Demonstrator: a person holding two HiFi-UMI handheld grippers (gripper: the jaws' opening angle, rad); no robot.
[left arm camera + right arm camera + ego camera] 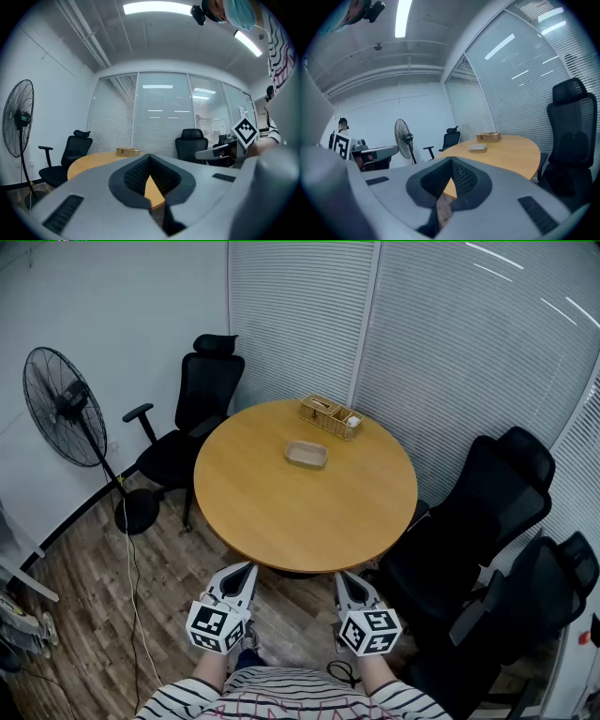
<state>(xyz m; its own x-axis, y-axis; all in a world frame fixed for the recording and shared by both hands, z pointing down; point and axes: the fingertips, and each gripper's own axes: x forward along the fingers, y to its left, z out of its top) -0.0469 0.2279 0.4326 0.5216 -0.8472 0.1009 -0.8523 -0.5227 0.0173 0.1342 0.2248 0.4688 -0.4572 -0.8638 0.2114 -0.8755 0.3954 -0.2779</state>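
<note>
Both grippers hang side by side in front of the person, short of the near edge of a round wooden table (281,512). My left gripper (246,571) has its jaws together and nothing between them; in its own view the left gripper (150,157) points over the table top. My right gripper (343,578) is shut and empty too, and the right gripper (451,161) faces the table (506,152) from its own side. A shallow beige dish (307,454) lies near the table's middle. A wicker basket (330,415) stands at the far edge.
A standing fan (64,409) with a trailing cable is at the left. One black office chair (192,404) stands behind the table at left, two more black chairs (487,521) crowd the right. Blinds cover the glass walls behind. The floor is wood.
</note>
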